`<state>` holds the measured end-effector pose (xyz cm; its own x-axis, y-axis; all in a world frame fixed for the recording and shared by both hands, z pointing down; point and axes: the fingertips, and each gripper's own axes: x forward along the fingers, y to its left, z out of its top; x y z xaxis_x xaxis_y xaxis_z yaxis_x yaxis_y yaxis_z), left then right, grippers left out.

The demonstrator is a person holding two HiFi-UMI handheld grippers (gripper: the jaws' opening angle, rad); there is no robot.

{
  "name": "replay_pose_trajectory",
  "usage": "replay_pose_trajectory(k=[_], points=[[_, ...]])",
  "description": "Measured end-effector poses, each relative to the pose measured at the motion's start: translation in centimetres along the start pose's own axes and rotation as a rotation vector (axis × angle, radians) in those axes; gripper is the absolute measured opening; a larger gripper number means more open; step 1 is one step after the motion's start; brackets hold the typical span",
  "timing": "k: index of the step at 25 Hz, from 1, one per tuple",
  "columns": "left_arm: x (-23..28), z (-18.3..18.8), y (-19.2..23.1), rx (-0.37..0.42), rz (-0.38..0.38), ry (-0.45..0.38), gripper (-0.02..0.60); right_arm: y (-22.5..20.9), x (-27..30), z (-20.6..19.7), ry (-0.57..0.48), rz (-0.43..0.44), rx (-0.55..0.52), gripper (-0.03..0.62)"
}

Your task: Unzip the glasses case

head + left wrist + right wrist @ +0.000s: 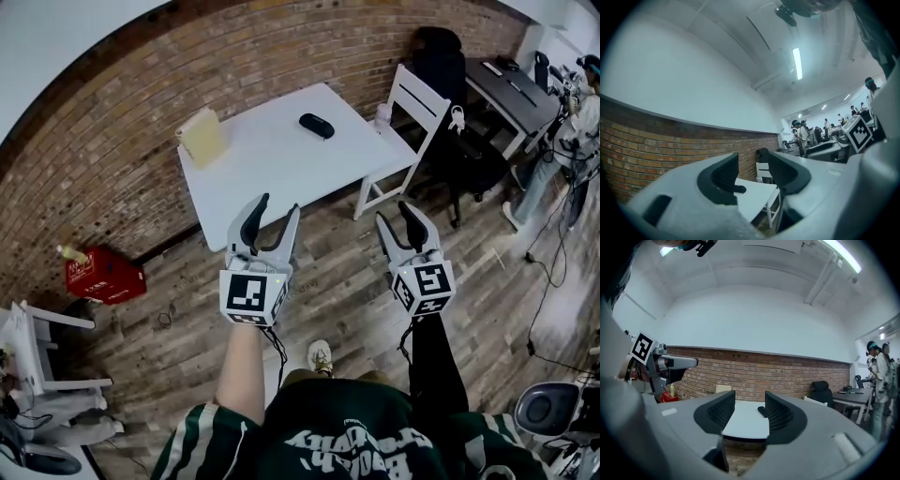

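A dark glasses case [316, 125] lies on the white table [262, 178], toward its far right part. My left gripper [276, 217] hangs open over the wooden floor just short of the table's near edge, nothing between its fingers. My right gripper [397, 221] is open too and empty, off the table's right corner near the white chair [405, 122]. In the left gripper view the case [739, 189] peeks out beside the left pad, well ahead of the left gripper [752, 173]. In the right gripper view the case [761, 411] is partly hidden behind the right pad of the right gripper [750, 408].
A tan box [203, 137] stands on the table's left end. A red crate [103, 275] sits on the floor at left. A black office chair [441, 56] and a dark desk [511, 89] stand at right, with people beyond. A brick wall [112, 131] runs behind the table.
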<state>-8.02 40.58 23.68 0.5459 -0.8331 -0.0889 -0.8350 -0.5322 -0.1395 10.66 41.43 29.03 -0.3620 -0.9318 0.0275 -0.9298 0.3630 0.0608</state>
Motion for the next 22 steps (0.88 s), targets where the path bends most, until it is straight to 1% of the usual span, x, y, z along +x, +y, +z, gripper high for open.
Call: replay_pose_trajectory(k=[6, 11, 17, 22], points=[[3.5, -1.3, 2.3, -0.064, -0.04, -0.005, 0.196, -1.1, 3.2, -0.5, 0.01, -0.03, -0.003, 0.21], [6.3, -2.3, 3.8, -0.114, -0.054, 0.003, 0.195, -2.4, 5.4, -1.4, 0.023, -0.041, 0.025, 0.212], [10.2, -4.4, 4.9, -0.13, -0.066, 0.032, 0.193, -5.2, 8.8, -2.4, 0.031, -0.05, 0.045, 0.212], [14.6, -5.7, 7.2, -0.113, -0.037, 0.036, 0.192, -8.0, 14.3, -2.8, 0.009, -0.022, 0.054, 0.212]])
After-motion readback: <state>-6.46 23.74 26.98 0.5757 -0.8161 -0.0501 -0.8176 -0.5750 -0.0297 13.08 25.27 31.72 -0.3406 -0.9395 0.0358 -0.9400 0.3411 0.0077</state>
